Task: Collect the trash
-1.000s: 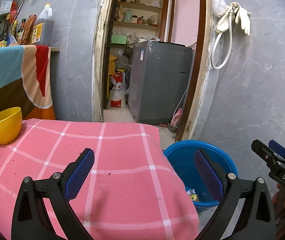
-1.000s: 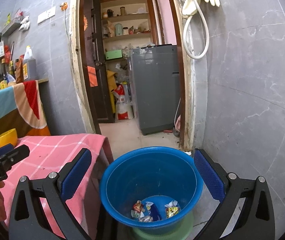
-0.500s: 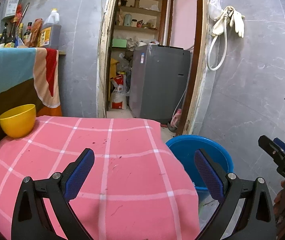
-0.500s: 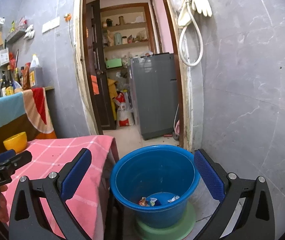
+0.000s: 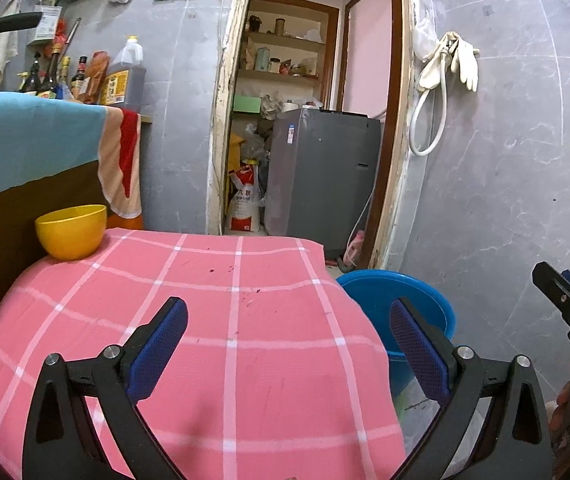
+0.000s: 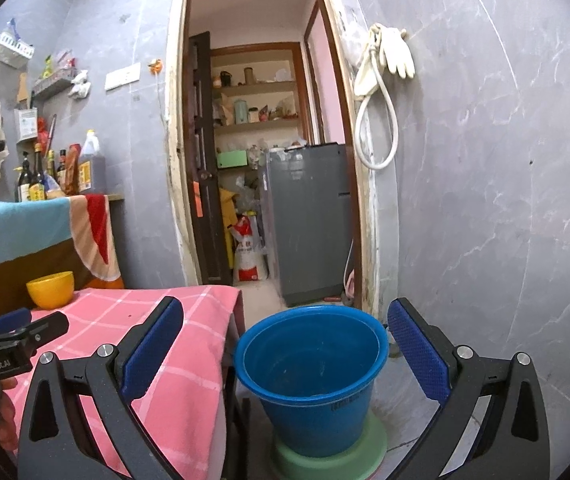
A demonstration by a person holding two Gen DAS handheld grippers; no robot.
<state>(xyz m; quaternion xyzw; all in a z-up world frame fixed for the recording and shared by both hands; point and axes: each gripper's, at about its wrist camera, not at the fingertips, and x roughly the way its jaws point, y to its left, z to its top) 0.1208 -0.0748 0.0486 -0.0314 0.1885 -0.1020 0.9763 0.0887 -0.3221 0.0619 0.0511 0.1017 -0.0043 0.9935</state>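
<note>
**Both tongs spread wide, empty**

Left gripper (image 5: pixel 287 336) hangs over the pink checked tablecloth (image 5: pixel 213 300); right gripper (image 6: pixel 285 344) frames the round blue plastic bucket (image 6: pixel 313 376). Only the right view shows its green base (image 6: pixel 337 460); trash inside is unclear.

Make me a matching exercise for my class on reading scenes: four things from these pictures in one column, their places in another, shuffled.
Things:
1. bowl
2. bucket
3. gloves
4. sack

Places:
A. hanging on the wall right of the doorway
B. on the floor beyond the doorway, beside the grey appliance
C. on the far left corner of the pink cloth
D. on a green base on the floor, right of the table

Pairs: 1-C, 2-D, 3-A, 4-B
</note>
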